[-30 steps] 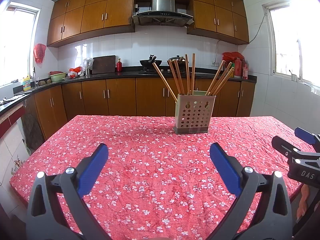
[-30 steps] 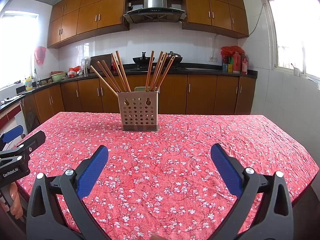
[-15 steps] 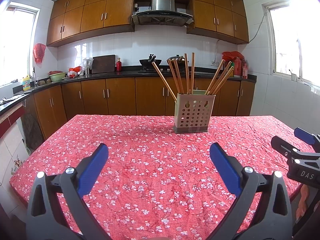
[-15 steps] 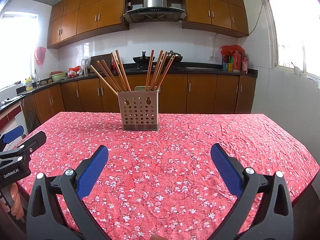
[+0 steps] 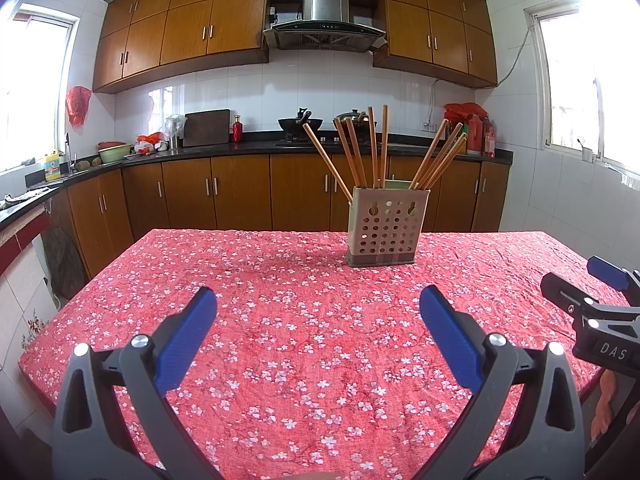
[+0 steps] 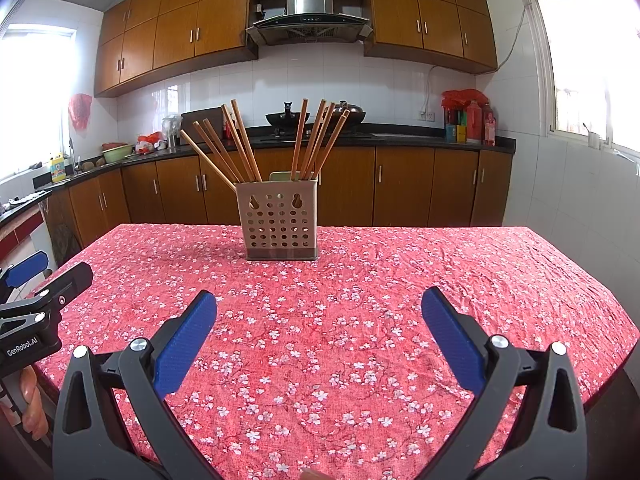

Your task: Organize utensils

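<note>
A beige perforated utensil holder (image 5: 386, 232) stands upright toward the far side of the table, also in the right wrist view (image 6: 278, 220). Several wooden chopsticks (image 5: 370, 152) stand in it, fanned out, also in the right wrist view (image 6: 240, 142). My left gripper (image 5: 318, 312) is open and empty, low over the near part of the table, well short of the holder. My right gripper (image 6: 318, 314) is open and empty, at a similar distance. Each gripper shows at the edge of the other's view: the right one (image 5: 600, 296), the left one (image 6: 40, 284).
The table carries a red floral tablecloth (image 5: 304, 320), also in the right wrist view (image 6: 400, 300). Wooden kitchen cabinets and a dark counter (image 5: 200, 152) with pots and bottles run behind the table. The table's near edge lies just below both grippers.
Nothing has clearly changed; both grippers stay open, with only a very slight drift of the views.
</note>
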Tool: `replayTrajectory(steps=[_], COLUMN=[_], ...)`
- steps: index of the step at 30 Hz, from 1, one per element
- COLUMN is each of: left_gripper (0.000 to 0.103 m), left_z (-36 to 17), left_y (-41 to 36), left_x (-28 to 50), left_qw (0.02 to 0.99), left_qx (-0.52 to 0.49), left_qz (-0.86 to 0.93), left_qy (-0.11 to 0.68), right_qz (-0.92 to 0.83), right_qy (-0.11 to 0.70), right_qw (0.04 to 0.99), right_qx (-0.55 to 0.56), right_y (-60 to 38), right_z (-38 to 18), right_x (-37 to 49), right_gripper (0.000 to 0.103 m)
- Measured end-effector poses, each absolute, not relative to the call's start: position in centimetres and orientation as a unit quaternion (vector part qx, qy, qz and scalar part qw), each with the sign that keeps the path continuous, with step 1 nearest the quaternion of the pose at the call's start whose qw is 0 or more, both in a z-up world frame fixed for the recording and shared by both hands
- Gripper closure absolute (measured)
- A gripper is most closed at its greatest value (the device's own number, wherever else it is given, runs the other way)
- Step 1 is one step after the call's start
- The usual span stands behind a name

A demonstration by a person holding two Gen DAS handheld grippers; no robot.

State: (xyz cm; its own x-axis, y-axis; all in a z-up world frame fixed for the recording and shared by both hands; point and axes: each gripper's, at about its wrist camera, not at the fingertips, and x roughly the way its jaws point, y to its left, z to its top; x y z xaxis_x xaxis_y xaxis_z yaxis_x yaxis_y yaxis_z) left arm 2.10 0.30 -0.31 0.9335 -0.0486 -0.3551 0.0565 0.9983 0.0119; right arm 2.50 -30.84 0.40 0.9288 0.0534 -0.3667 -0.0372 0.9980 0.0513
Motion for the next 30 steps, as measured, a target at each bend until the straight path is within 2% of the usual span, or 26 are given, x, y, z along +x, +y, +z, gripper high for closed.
replayTrajectory(steps=[30], left_gripper=[0.004], left_z=[-0.63], left_y=[0.23], left_x=[2.01], left_qw=[0.983], left_qx=[0.009], left_qz=[-0.027], left_qy=[0.182], right_qz=[0.023], right_qy=[0.191], right_qw=[0.981], right_qx=[0.025], right_y=[-30.54], right_z=[-0.06], right_x=[2.26], right_gripper=[0.002])
